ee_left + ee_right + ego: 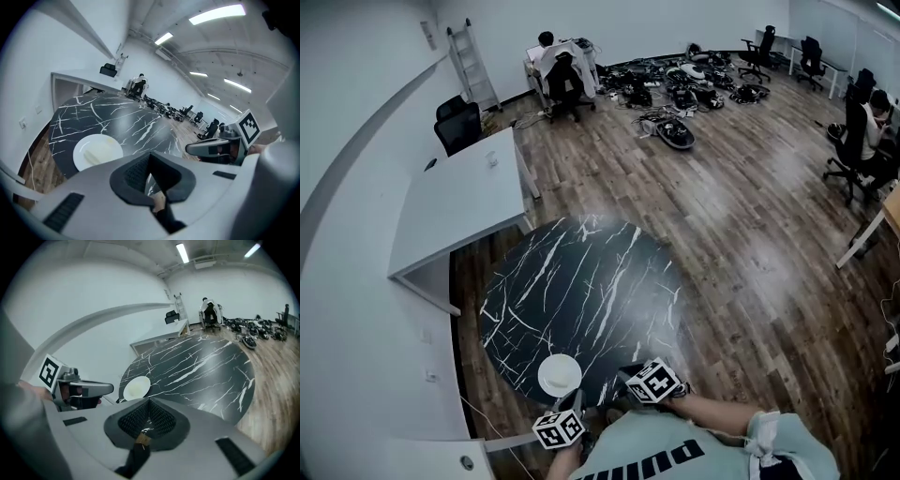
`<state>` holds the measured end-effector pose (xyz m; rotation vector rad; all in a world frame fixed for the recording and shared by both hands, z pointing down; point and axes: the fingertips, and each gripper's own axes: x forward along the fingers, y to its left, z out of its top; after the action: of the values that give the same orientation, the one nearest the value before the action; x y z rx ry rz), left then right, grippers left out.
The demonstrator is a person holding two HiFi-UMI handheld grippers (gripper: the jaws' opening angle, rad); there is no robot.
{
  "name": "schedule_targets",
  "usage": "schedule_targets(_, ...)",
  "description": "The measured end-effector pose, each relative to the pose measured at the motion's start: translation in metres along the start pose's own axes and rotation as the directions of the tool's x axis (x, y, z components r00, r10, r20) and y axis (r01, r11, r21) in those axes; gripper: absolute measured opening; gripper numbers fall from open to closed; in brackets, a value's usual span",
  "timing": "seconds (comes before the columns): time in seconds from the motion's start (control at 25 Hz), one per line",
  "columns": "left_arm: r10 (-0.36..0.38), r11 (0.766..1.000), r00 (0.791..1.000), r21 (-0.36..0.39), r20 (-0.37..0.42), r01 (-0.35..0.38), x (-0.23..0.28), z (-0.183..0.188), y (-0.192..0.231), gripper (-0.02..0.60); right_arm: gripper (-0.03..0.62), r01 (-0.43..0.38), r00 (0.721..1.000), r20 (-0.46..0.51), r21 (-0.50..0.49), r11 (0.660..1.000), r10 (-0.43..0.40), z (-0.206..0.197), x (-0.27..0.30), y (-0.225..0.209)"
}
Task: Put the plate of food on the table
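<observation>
In the head view, your round white plate (560,375) sits on the round black marble table with white veins (581,281), close to its near edge. It lies just ahead of your left gripper (572,408), and your right gripper (630,377) is beside that one.

In the left gripper view, the jaws are pressed together on nothing. The plate (97,151), carrying pale food, lies ahead to the left.

In the right gripper view, the jaws also meet with nothing between them, clear of the plate (136,387).
</observation>
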<state>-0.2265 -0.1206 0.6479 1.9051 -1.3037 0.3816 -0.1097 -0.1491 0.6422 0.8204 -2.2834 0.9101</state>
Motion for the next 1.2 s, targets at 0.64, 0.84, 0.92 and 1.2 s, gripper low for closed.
schedule_targets(0.64, 0.112, 0.992, 0.98, 0.044, 0.164, -0.121, -0.018, -0.014, -0.126, 0.006, 0.009, -0.119, 0.992, 0.029, -0.191, 0.974, 0.127, -0.03, -0.078, -0.022)
schedule_targets(0.84, 0.165, 0.984, 0.968, 0.032, 0.19, -0.174, -0.025, -0.028, -0.141, 0.006, 0.009, -0.145, 0.987, 0.029, -0.239, 0.96, 0.156, -0.033, -0.09, -0.025)
schedule_targets(0.92, 0.187, 0.98, 0.962, 0.032, 0.198, -0.197, -0.03, -0.031, -0.144, 0.006, 0.009, -0.151, 0.987, 0.021, -0.251, 0.956, 0.161, -0.037, -0.093, -0.026)
schedule_targets(1.2, 0.242, 0.967, 0.948, 0.033, 0.207, -0.254, -0.048, -0.042, -0.146, 0.006, 0.009, -0.185, 0.979, 0.03, -0.26, 0.948, 0.2, -0.041, -0.099, -0.016)
